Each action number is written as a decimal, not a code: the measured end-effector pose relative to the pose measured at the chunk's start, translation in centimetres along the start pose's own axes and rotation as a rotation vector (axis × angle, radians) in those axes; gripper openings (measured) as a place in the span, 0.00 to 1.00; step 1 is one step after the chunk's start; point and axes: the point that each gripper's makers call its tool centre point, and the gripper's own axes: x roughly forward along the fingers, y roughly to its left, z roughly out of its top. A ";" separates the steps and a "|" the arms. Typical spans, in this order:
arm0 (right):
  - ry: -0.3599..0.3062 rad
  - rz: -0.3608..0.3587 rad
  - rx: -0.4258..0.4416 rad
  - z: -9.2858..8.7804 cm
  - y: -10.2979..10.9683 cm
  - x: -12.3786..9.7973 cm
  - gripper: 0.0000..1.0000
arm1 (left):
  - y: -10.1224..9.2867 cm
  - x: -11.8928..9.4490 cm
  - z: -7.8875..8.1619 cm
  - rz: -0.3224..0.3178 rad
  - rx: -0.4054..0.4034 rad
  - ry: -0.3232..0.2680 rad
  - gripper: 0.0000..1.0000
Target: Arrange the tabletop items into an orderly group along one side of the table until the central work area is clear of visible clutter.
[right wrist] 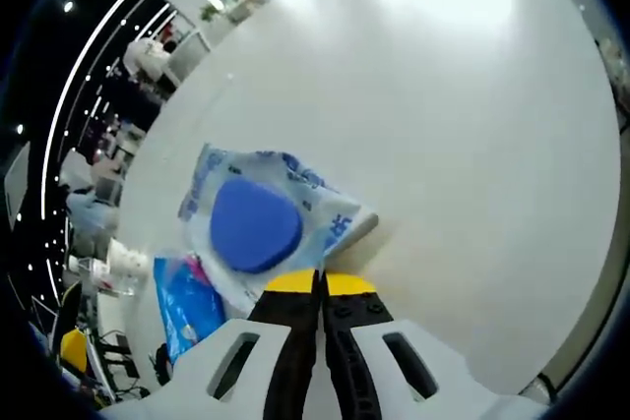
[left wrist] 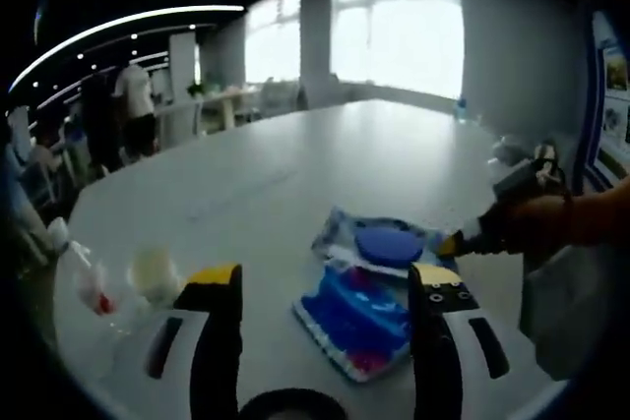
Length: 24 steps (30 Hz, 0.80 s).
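Right claw (right wrist: 320, 287) pinching wipes pack (right wrist: 261, 223)

The broad, pale grey tabletop (left wrist: 295, 174) is showing a smooth, unpatterned surface, glaring white under the windows. A clear plastic packet with light blue print (right wrist: 295, 206) is carrying a deep blue rounded pad (right wrist: 254, 225). Beside it, a bright blue plastic pouch with pink and white markings (left wrist: 356, 320) is lying. The left gripper (left wrist: 326, 287) is wearing black jaws with yellow tips on white bodies; the right gripper (right wrist: 321, 284) is showing the same black, yellow and white. A small white cup (left wrist: 155, 270) is standing by clear plastic with a red patch (left wrist: 96, 297).
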 end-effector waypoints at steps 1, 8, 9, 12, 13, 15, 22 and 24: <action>0.000 0.000 0.001 0.0 0.0 0.0 0.01 | 0.1 0.5 0.0 -0.006 0.009 0.009 0.67; 0.003 -0.001 -0.009 0.1 0.0 0.1 0.01 | 0.5 3.2 -0.2 -0.030 0.030 0.033 0.70; 0.004 -0.001 -0.012 0.1 -0.1 0.1 0.01 | 0.5 3.6 -0.2 -0.034 0.028 0.033 0.70; 0.005 0.000 -0.019 0.1 -0.1 0.1 0.01 | 0.7 5.6 -0.6 -0.047 0.022 0.053 0.71; 0.005 0.002 -0.021 0.1 -0.1 0.1 0.01 | 0.6 6.5 -0.8 -0.050 0.021 0.067 0.71; 0.007 0.004 -0.023 0.1 -0.1 0.1 0.01 | 0.5 7.4 -0.9 -0.057 0.020 0.074 0.70; 0.018 0.018 0.002 0.0 -0.2 0.2 0.01 | 0.6 10.8 -1.8 -0.085 0.026 0.100 0.68; 0.021 0.020 0.010 0.0 -0.2 0.2 0.01 | 0.5 11.3 -2.0 -0.100 0.016 0.101 0.67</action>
